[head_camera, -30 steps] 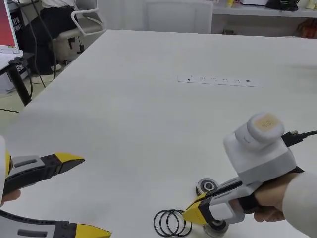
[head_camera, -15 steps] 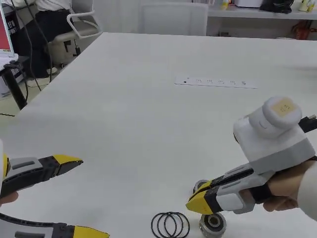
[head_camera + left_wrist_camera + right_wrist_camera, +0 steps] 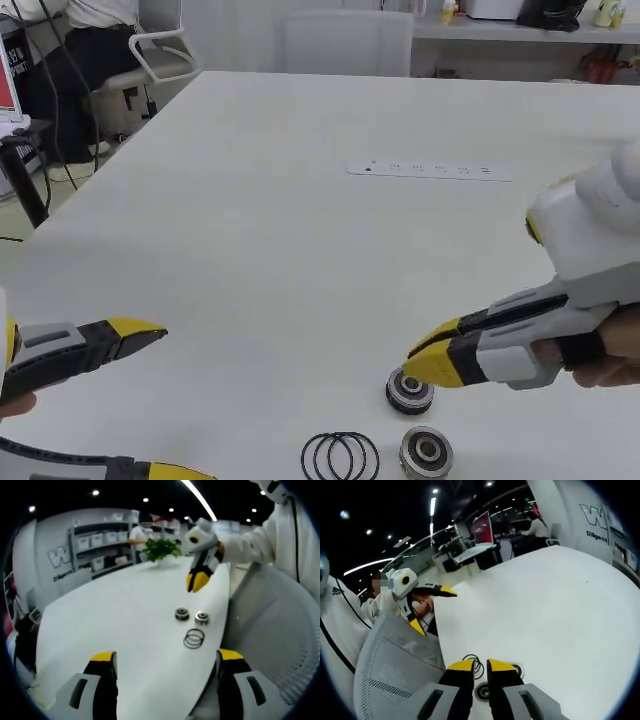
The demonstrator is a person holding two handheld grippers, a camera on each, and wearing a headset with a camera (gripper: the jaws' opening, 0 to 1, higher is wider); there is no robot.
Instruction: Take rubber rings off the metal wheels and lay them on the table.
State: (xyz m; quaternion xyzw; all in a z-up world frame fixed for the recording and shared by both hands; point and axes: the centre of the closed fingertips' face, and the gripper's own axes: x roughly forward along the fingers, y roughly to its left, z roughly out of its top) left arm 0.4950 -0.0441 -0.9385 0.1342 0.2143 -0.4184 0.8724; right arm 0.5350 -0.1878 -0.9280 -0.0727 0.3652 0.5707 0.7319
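- Yellow-tipped and closed to a narrow slit on nothing, the jaws of my right gripper have risen away from the rubber rings.
- Those rings lie in a loose pile on the desk, so one more seems delivered.
- Just beside them stand two metal wheels; whether either still wears a ring I cannot tell.
- My right gripper hovers over the farther one, nose down; my left gripper waits wide open, well apart.
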